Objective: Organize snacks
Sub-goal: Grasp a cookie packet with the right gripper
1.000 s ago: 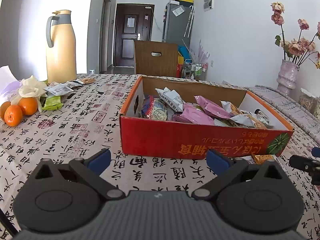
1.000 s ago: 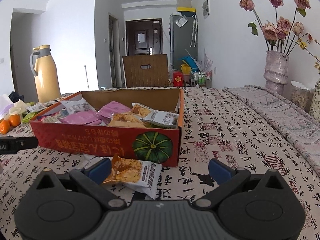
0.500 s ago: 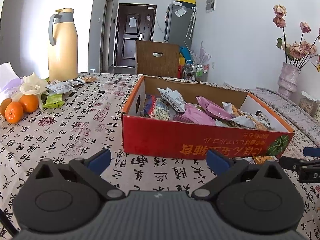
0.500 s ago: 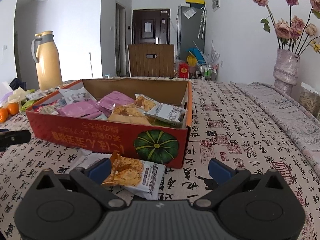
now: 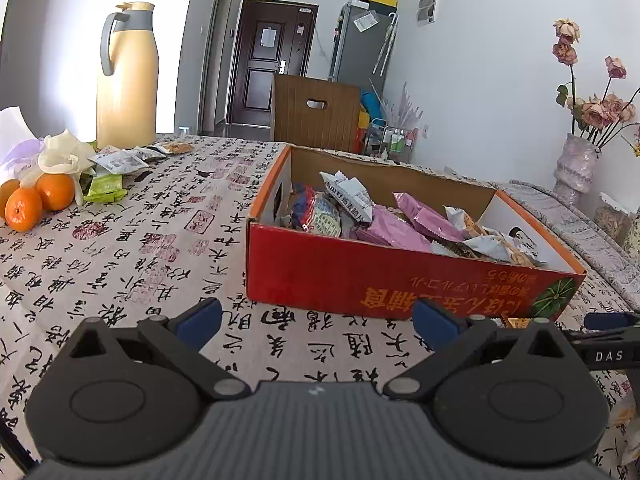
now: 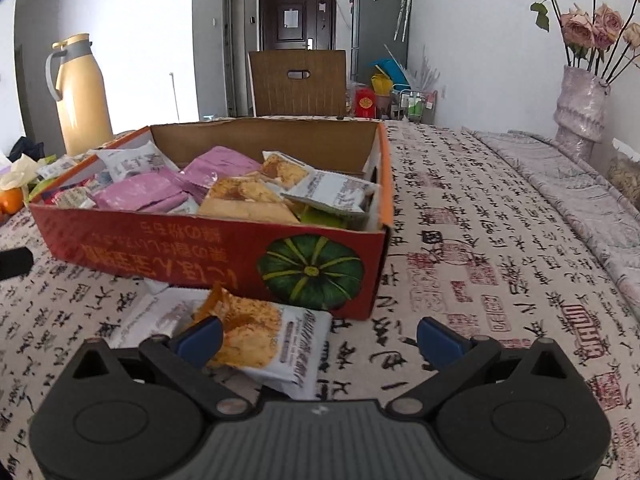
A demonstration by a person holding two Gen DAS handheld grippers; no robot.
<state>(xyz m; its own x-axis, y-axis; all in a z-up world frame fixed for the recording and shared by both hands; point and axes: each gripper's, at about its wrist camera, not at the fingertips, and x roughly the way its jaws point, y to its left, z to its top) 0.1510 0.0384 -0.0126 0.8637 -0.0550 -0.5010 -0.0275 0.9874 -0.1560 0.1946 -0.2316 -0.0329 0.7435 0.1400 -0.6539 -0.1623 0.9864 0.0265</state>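
Ahead of me the room runs back between pale grey walls (image 5: 472,80) to a dark brown door (image 5: 269,68) with a paper notice on it. Right of the door stands a grey fridge (image 5: 362,48) with a yellow box on top. A brown wooden chair back (image 5: 316,114) with a handle slot rises just behind the tabletop (image 5: 168,216), which wears a cloth printed with black calligraphy and red seals. Bright daylight floods in from the left, washing out the wall (image 6: 128,32) there. At the far right a mottled vase (image 6: 578,108) holds dried pink roses (image 6: 592,24)
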